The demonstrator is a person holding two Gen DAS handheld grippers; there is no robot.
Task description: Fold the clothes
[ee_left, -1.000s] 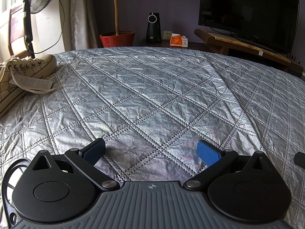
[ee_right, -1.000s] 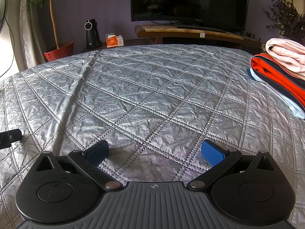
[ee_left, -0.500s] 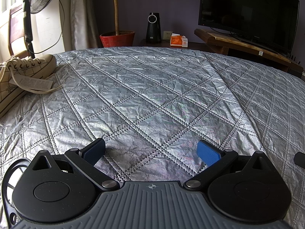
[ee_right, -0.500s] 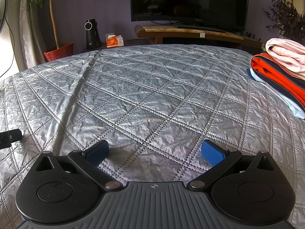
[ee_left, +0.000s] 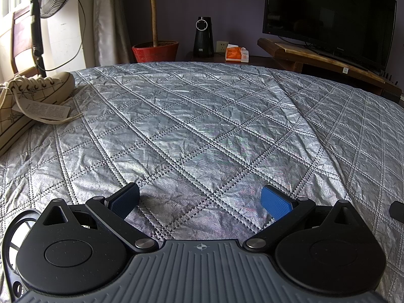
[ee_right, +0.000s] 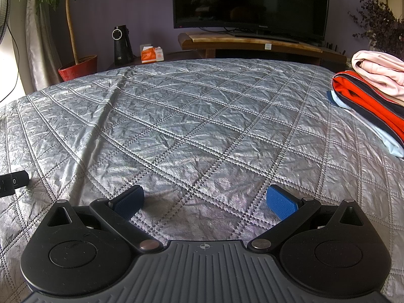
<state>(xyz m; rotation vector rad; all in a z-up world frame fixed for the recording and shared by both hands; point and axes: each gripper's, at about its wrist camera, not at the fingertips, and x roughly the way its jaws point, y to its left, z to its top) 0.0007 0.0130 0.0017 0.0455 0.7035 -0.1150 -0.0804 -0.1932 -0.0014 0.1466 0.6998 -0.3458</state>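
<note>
Folded clothes (ee_right: 373,96) lie beside the quilt (ee_right: 202,116); both grippers' jaws spread, empty.

We see daylight entering from the window (ee_left: 10,2) at the far left, which is blown out to white. The silver quilt (ee_left: 202,126) catches this light and shines in patches, brightest toward the window side, with glints along its creases. The wall behind the TV (ee_right: 250,0) sits dim and purple, and the screen is nearly black with faint reflections. Soft shadows lie on the quilt just beside each blue pad (ee_left: 275,202) (ee_right: 280,202). Both pictures are sharp, without motion blur. The fisheye bends the quilt's far edge into an arc and stretches things toward the borders.
</note>
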